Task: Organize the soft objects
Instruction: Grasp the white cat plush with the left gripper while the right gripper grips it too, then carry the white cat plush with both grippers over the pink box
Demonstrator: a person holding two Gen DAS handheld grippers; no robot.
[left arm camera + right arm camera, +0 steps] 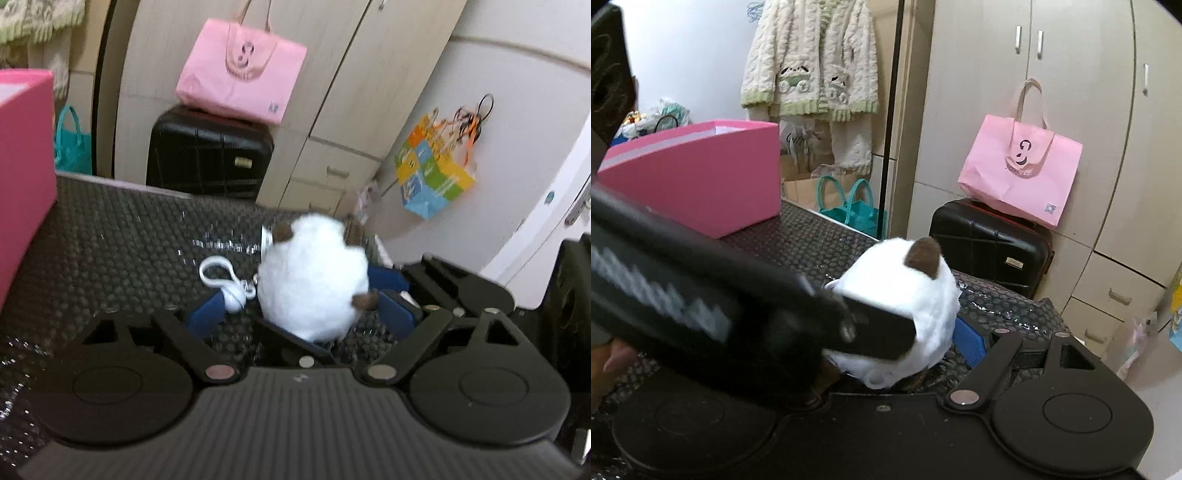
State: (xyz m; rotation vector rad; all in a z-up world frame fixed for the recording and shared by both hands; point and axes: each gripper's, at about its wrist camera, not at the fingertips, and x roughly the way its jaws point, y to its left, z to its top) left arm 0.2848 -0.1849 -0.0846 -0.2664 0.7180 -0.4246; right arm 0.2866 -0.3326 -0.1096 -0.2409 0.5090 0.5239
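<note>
A round white plush toy (314, 280) with brown ears and a white keychain clip (221, 277) is over the dark bubble-textured table (122, 236). My left gripper (299, 306) has its blue pads either side of the plush, wide apart, with the clip by the left pad (207, 314). In the right wrist view the plush (905, 295) sits in my right gripper (905, 332); its blue right pad (971, 339) presses the toy's side, and the left gripper's black body (738, 314) crosses in front and hides the other finger. A pink box (701, 173) stands at the table's far left.
A black suitcase (210, 155) with a pink tote bag (240, 70) on it stands beyond the table against beige wardrobes. A teal bag (849, 206) sits on the floor. A colourful bag (432, 170) hangs on the right wall. A knitted cardigan (812, 59) hangs behind.
</note>
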